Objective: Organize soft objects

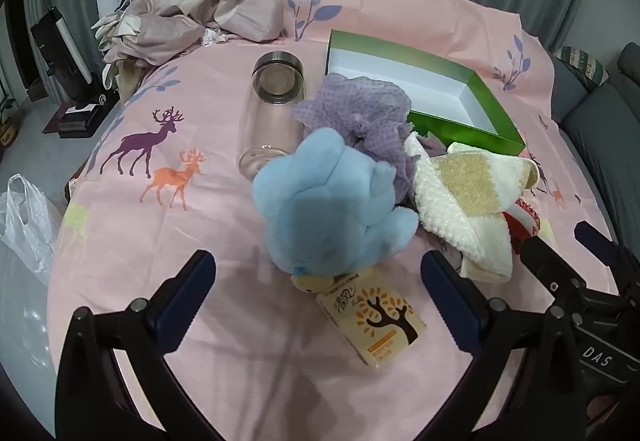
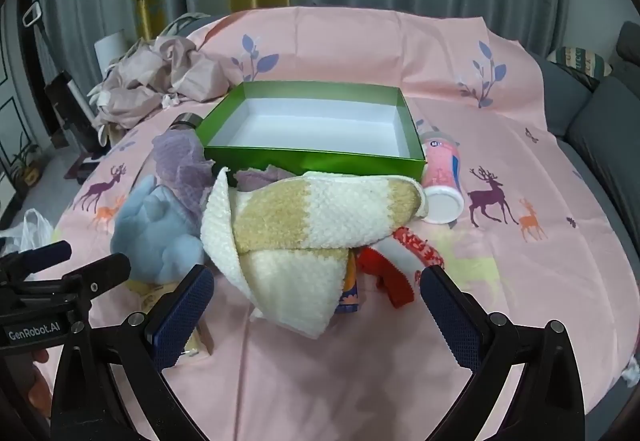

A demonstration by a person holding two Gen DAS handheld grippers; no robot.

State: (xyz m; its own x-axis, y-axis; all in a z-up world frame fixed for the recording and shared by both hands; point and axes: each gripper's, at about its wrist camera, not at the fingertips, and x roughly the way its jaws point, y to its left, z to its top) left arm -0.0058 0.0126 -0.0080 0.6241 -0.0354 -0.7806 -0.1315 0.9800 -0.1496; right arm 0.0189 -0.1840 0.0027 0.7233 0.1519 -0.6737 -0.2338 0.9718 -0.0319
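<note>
The right gripper's housing, seen from the left wrist view, reads "DAS", and the left gripper's housing in the right wrist view reads "GenRobot.AI"; the tissue pack (image 1: 372, 321) carries Chinese characters I cannot make out and a brown tree drawing. Both tools are spread wide with nothing between their fingers: the left gripper (image 1: 318, 281) hangs over the pink deer-print cloth (image 1: 160, 241), and the right gripper (image 2: 316, 293) does the same. Counted, there is one blue plush toy (image 1: 332, 201), one purple mesh bath puff (image 1: 356, 113), one cream-and-tan towel (image 2: 296, 225), one red patterned band (image 2: 416, 245), one green box (image 2: 316, 157) with a white inside, one clear glass jar (image 1: 272, 113) and one pink bottle (image 2: 440, 177). The plush sits at 12 o'clock just ahead of the left gripper, touching the pack, which runs from 11 to 5 o'clock. The towel lies at 12 o'clock of the right gripper, long axis 9 to 3, draped over the band. The puff lies between plush and box. The jar lies on its side, mouth toward 12; the bottle lies with its white cap toward 5.
</note>
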